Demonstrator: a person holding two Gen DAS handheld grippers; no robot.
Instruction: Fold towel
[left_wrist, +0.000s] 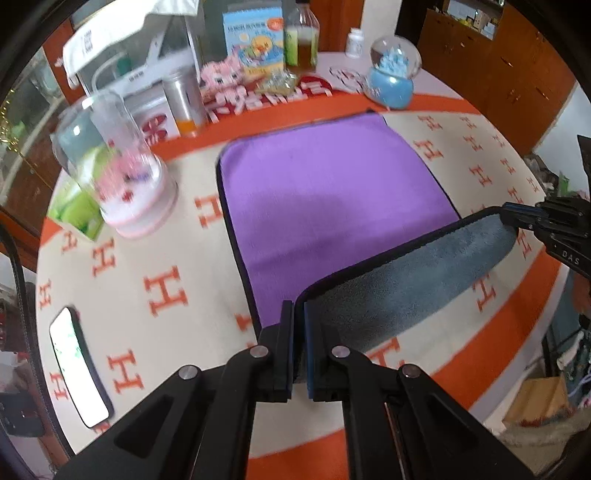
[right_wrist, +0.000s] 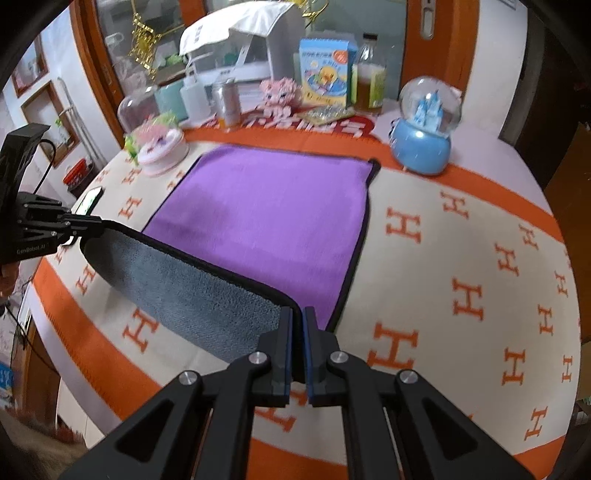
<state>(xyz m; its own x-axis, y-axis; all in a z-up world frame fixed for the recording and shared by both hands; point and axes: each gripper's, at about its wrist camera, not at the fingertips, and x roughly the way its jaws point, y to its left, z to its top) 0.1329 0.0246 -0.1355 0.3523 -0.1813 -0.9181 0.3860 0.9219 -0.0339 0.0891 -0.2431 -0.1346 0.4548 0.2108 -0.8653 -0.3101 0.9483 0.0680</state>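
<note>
While both tongs (left_wrist: 299, 314) (right_wrist: 298, 317) pinch the towel's (left_wrist: 325, 199) corners, motion blur softens everything.

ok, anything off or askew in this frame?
Nothing stands out. The towel lies flat, its near edge lifted evenly, a corner clamped in the left tool and the right tool. A phone lies left of the towel, clear of it.

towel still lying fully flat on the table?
No: both grippers, left and right, pinch near corners of the towel and its near edge is lifted, grey underside showing.
</note>
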